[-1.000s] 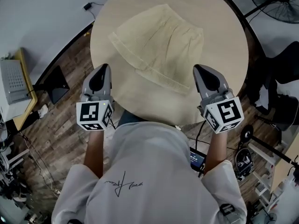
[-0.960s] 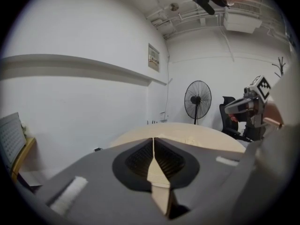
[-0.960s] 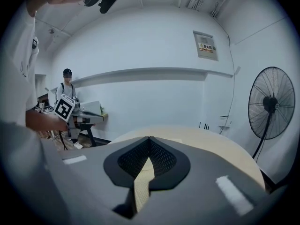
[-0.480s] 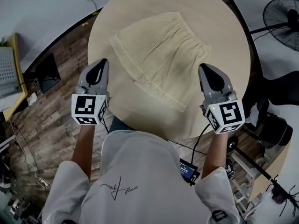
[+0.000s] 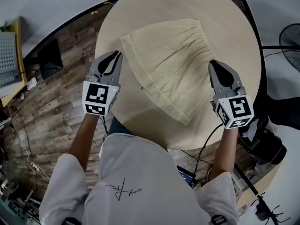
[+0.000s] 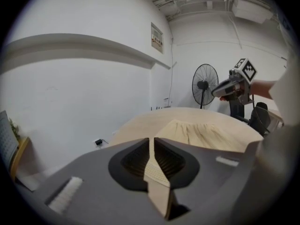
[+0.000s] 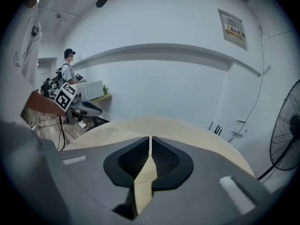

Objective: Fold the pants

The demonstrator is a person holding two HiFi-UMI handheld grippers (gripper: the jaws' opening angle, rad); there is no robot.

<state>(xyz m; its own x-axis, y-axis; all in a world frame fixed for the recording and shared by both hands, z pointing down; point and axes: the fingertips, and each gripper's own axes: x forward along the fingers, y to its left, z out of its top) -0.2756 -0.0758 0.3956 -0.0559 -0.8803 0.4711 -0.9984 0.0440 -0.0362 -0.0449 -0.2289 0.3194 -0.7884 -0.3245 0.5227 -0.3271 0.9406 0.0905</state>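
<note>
Cream pants (image 5: pixel 168 64) lie spread flat on a round table (image 5: pixel 136 109). Left gripper (image 5: pixel 114 59) and right gripper (image 5: pixel 216 65) hover at opposite sides of the fabric. Both jaws are closed w/ nothing between them, probably lined up to grab two edges for a fold.

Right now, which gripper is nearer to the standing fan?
Right. The right gripper is at the table's right side, and the fan stands beyond that edge. The left gripper is across the table, on the far side of the pants.
</note>
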